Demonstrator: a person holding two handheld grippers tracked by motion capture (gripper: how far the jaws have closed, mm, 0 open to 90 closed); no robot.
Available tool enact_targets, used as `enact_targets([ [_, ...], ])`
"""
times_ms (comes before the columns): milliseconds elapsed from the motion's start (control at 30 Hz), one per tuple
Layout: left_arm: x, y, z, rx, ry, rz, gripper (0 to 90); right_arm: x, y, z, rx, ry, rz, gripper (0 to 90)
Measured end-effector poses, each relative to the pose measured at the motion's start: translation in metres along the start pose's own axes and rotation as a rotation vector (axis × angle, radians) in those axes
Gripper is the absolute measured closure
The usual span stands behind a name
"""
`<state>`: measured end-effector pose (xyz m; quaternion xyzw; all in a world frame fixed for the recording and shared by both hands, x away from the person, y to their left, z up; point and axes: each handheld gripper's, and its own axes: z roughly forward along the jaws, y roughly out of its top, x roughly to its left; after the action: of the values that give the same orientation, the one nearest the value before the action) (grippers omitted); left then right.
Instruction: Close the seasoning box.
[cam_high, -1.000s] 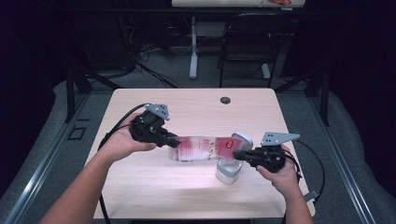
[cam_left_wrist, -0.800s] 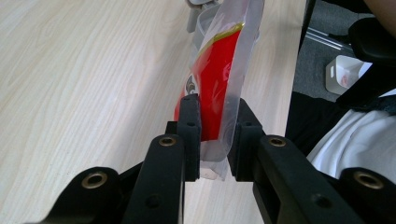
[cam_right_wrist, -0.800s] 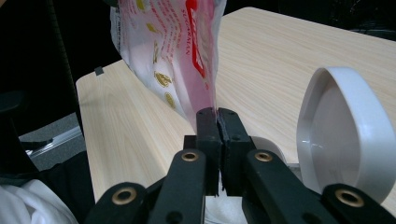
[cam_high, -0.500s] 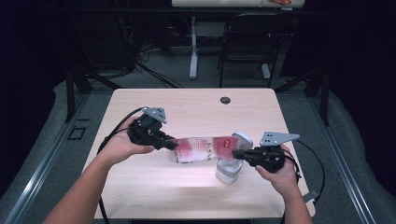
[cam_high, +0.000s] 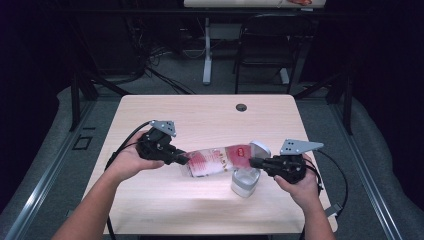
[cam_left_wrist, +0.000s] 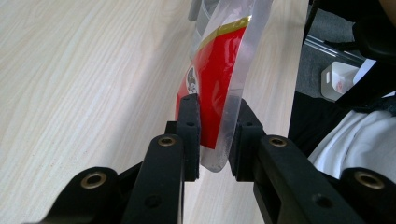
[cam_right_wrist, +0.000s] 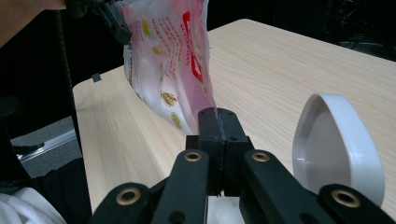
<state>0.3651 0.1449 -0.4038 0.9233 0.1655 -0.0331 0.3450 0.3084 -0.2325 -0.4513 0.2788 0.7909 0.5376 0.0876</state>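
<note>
Landmark: the white container (cam_high: 246, 183), standing on the table (cam_high: 200, 115) near its right front part.
Left gripper (cam_high: 181, 160): well left of the container, jaws pinching the clear bottom edge of the red-and-clear bag (cam_high: 215, 161); in the left gripper view the pads (cam_left_wrist: 190, 122) sit on either side of the film.
Bag: stretched between both tools, slanting up to the right, its right end just above the container's open lid (cam_high: 260, 149).
Right gripper (cam_high: 253, 162): directly above the container, jaws pressed together on the bag's top corner; the right gripper view shows the pads (cam_right_wrist: 218, 122) closed tight on the plastic (cam_right_wrist: 168, 60).
Step in hand: judging by the pose, the bag is held taut by two ends, probably to open it or bring its mouth over the container.
Next move: likely a pull apart or a tilt toward the container, keeping both pinches firm so the film does not slip.
Around: a dark round hole (cam_high: 241, 107) in the table, well behind the container; a chair (cam_high: 262, 45) farther back on the floor.
In the way: the raised lid stands close under the bag's right end and could catch it.
</note>
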Motion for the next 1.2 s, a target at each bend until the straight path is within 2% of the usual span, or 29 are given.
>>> enact_targets([
  [233, -0.002, -0.003, 0.001, -0.009, 0.003, -0.001, 77.4, 0.001, 0.002, -0.002, -0.016, 0.005, -0.004, 90.0],
  [367, -0.002, -0.009, 0.006, -0.009, 0.022, -0.001, 77.0, 0.004, 0.007, -0.003, -0.020, 0.002, -0.015, 90.0],
  [667, 0.002, -0.022, 0.011, -0.032, 0.005, -0.025, 76.5, 0.006, 0.012, 0.001, -0.021, 0.011, -0.013, 90.0],
  [867, 0.004, -0.030, 0.014, -0.058, 0.001, -0.041, 76.5, 0.009, 0.022, 0.003, 0.004, -0.002, -0.036, 90.0],
  [1000, 0.005, -0.037, 0.016, -0.094, -0.011, -0.049, 76.5, 0.011, 0.030, 0.002, 0.018, -0.008, -0.053, 90.0],
  [1200, 0.007, -0.045, 0.022, -0.100, -0.017, -0.065, 76.5, 0.014, 0.038, 0.006, 0.042, -0.014, -0.071, 90.0],
])
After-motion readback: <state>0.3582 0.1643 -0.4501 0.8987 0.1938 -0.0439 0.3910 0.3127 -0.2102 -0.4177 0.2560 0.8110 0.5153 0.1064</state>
